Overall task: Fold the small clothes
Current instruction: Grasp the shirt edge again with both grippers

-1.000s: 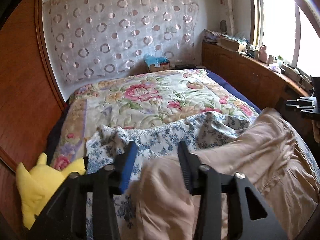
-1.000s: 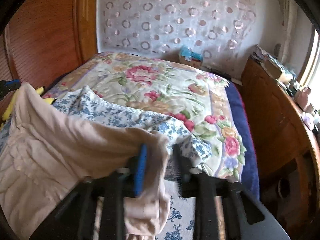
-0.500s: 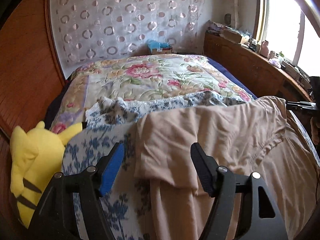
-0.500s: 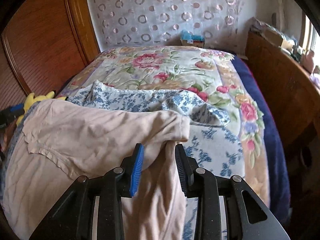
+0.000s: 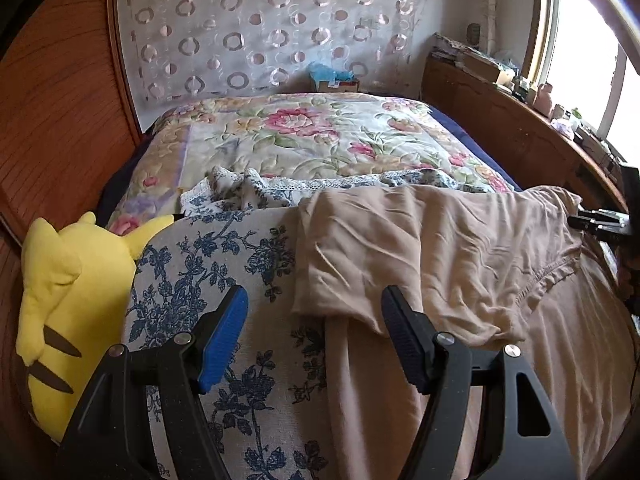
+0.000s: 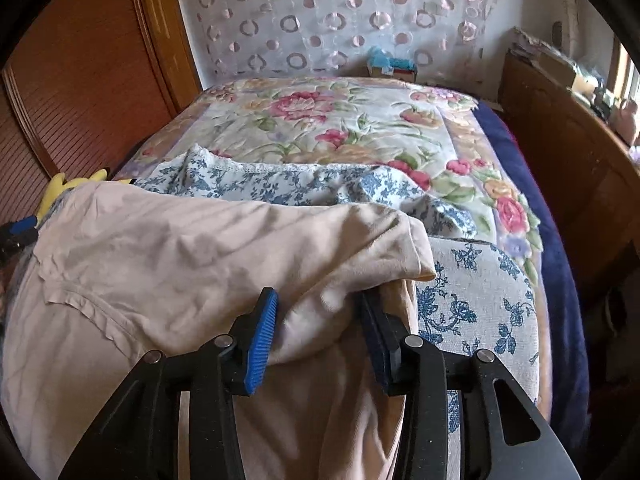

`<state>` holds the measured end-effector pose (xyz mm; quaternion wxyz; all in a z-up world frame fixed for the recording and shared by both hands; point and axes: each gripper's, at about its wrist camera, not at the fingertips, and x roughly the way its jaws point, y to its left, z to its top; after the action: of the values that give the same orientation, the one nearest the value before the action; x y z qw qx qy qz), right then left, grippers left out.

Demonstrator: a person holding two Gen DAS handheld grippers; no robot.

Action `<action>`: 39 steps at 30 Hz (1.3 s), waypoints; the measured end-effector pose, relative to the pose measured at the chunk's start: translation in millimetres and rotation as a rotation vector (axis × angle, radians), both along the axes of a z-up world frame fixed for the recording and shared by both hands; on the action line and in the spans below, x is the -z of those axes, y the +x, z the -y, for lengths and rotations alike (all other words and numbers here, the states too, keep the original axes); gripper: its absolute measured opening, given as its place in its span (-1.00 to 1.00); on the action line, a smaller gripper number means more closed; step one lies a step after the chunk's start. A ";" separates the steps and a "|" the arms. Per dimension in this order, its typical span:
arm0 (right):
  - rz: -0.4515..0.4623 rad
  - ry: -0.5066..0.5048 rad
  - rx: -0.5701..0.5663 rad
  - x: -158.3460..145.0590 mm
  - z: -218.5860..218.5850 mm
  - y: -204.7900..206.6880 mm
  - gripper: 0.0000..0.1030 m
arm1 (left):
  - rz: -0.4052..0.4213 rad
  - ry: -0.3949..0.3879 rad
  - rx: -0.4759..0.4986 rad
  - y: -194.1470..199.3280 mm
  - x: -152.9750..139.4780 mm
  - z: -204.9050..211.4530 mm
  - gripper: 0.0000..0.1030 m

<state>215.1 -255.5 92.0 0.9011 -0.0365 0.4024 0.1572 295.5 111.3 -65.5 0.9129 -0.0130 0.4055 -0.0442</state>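
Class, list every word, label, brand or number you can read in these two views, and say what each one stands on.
No text can be read in either view.
Small box at the head of the bed: any printing is too blurred to read.
Items on the window ledge: too small to read.

The floral quilt point(image 5: 304, 136) with pink roses covers the bed. Behind the quilt hangs a sheer curtain point(image 5: 264, 28) with a ring pattern, and a small box with blue stuff point(image 5: 334, 80) stands at its foot. To the left of the quilt lies a yellow plush toy point(image 5: 68, 304) with brown stripes, beside a wooden panel point(image 5: 52, 120). To the right of the quilt runs a wooden cabinet point(image 5: 508, 124) with clutter on top, under a bright window point(image 5: 580, 60).
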 end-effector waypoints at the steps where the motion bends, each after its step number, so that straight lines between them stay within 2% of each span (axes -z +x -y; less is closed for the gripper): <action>1: 0.010 -0.009 -0.002 -0.1 -0.5 -2.4 -0.15 | -0.004 -0.005 -0.001 1.7 1.2 -1.4 0.33; 6: 0.019 -0.015 -0.004 6.4 -5.4 -1.3 -0.15 | -0.028 -0.037 0.035 8.0 7.4 1.9 -0.07; 11: 0.016 0.007 -0.006 15.3 -7.0 9.0 -0.15 | -0.063 -0.032 0.014 14.5 13.8 4.2 -0.08; 15: 0.016 0.002 -0.005 17.7 -9.1 11.5 -0.15 | -0.059 -0.045 0.019 14.8 13.8 3.4 -0.10; 19: 0.018 -0.009 -0.005 18.2 -10.4 12.5 -0.15 | -0.041 -0.043 0.037 12.0 10.7 5.7 -0.54; 24: 0.018 -0.008 -0.006 18.5 -11.4 12.7 -0.15 | -0.022 -0.019 0.054 9.3 5.7 12.6 -0.82; 31: 0.018 -0.015 -0.008 19.4 -11.9 14.0 -0.15 | 0.034 -0.026 0.032 8.4 -7.8 11.5 -0.86; 39: -0.009 -0.014 -0.017 17.2 -9.3 25.0 -0.18 | 0.047 -0.031 0.036 8.8 -14.4 13.5 -0.90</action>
<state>240.0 -246.2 74.8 0.8976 -0.0456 0.4074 0.1620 304.3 97.8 -51.1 0.9210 -0.0190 0.3833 -0.0674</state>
